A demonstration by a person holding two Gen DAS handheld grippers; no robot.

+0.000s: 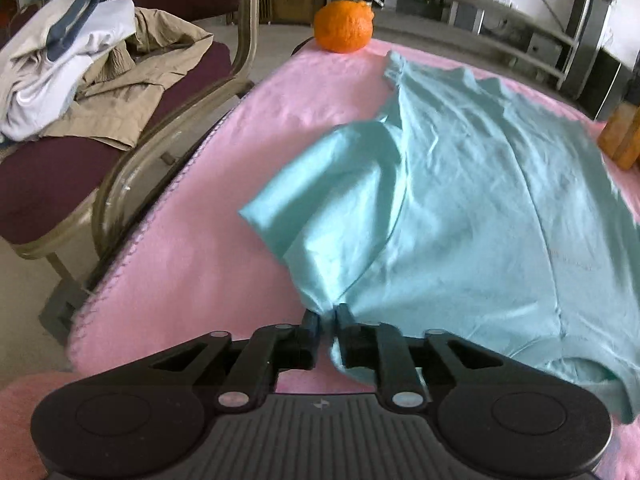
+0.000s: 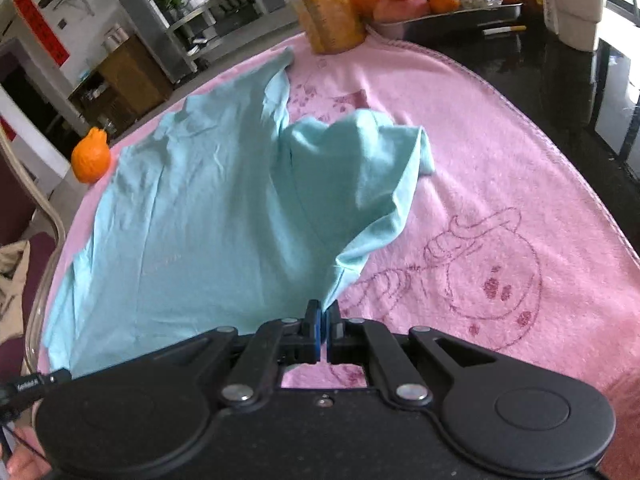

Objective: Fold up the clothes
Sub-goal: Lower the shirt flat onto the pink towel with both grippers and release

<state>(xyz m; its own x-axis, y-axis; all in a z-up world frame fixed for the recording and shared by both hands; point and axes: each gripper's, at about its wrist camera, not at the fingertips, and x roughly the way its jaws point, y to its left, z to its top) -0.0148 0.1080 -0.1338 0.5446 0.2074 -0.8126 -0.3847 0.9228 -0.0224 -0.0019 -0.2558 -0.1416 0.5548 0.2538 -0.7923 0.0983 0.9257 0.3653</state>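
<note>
A light teal T-shirt (image 1: 460,200) lies spread on a pink blanket (image 1: 208,200); it also shows in the right wrist view (image 2: 192,220). My left gripper (image 1: 328,316) is shut on the shirt's near left shoulder, lifting it so the sleeve hangs in a fold. My right gripper (image 2: 323,308) is shut on the near right shoulder, with the right sleeve (image 2: 360,168) raised and draped above the blanket (image 2: 500,160).
An orange (image 1: 343,26) sits at the blanket's far corner. A chair (image 1: 132,152) with piled clothes (image 1: 80,76) stands left of the table. A juice bottle (image 2: 326,8), a fruit tray (image 2: 448,4) and a white box (image 2: 574,0) stand at the far side.
</note>
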